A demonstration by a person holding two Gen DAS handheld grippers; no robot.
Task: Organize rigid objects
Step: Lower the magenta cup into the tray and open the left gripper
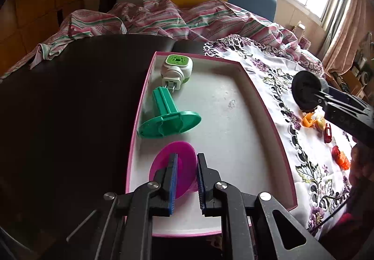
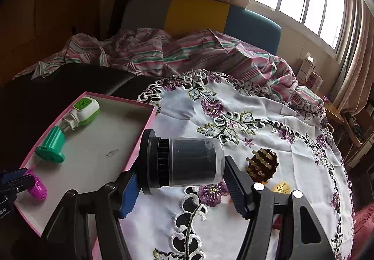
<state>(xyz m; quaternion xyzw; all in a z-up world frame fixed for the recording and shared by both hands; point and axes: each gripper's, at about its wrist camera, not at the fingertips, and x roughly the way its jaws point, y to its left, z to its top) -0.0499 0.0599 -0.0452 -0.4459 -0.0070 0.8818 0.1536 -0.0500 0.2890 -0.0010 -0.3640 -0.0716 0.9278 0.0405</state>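
Note:
A magenta funnel-shaped piece (image 1: 180, 166) hangs low over the near left corner of a pink-rimmed white tray (image 1: 222, 119), with my left gripper (image 1: 187, 175) shut on its stem. Farther back in the tray lie a green spool (image 1: 168, 117) and a green-and-white plug-in device (image 1: 177, 68). My right gripper (image 2: 182, 187) is shut on a black cylinder with a clear cap (image 2: 184, 161), held sideways above the floral tablecloth (image 2: 257, 115) just right of the tray (image 2: 105, 138). The right wrist view also shows the spool (image 2: 52, 145), the plug-in device (image 2: 81, 112) and the magenta piece (image 2: 37, 187).
On the cloth lie a brown pegged brush head (image 2: 261, 164), a yellow item (image 2: 281, 188), and small orange (image 1: 308, 119) and red pieces (image 1: 328, 135). A dark table surface (image 1: 70, 108) spreads left of the tray. A striped blanket (image 1: 163, 19) is bunched behind.

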